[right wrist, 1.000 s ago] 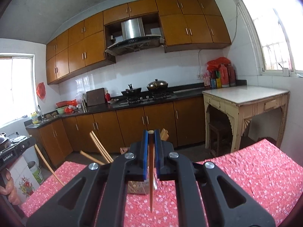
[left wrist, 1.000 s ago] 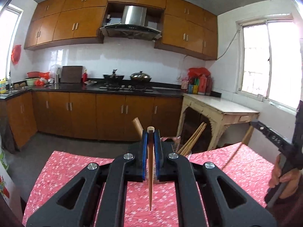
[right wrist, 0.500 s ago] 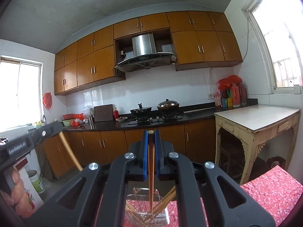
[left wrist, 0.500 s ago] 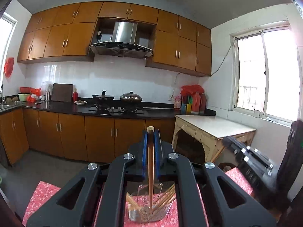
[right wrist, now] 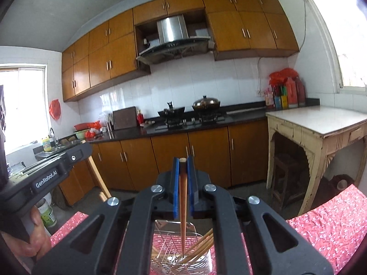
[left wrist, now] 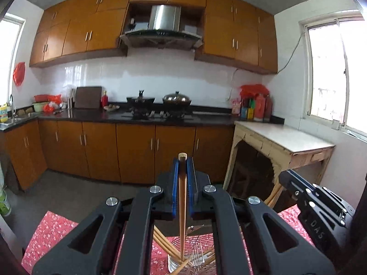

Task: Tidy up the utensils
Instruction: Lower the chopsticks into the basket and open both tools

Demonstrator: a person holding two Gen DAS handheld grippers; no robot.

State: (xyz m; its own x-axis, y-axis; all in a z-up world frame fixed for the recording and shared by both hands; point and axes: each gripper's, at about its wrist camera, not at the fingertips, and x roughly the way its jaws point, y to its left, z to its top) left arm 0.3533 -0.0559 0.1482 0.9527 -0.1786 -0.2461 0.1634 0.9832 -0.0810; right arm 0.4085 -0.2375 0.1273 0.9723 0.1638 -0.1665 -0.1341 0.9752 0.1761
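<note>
Wire basket (right wrist: 181, 259) sits on the bench (right wrist: 325, 226), chopsticks (right wrist: 201, 243) leaning inside; stove (right wrist: 190, 119) behind, side table (right wrist: 318, 123) off right.

Two handheld grippers, matte black with angular linkage arms and triangular cut-outs. Round silver screws at each pivot. Blue pads lining the inner faces of both fingers on the left gripper (left wrist: 182, 160) and the right gripper (right wrist: 182, 160). White lettering "GenRobot.AI" along one housing, "DAS" along the other. Bare hand (right wrist: 34, 236) on the grip.

Left gripper (left wrist: 182, 160) and right gripper (right wrist: 182, 161) both clamped, nearly level
</note>
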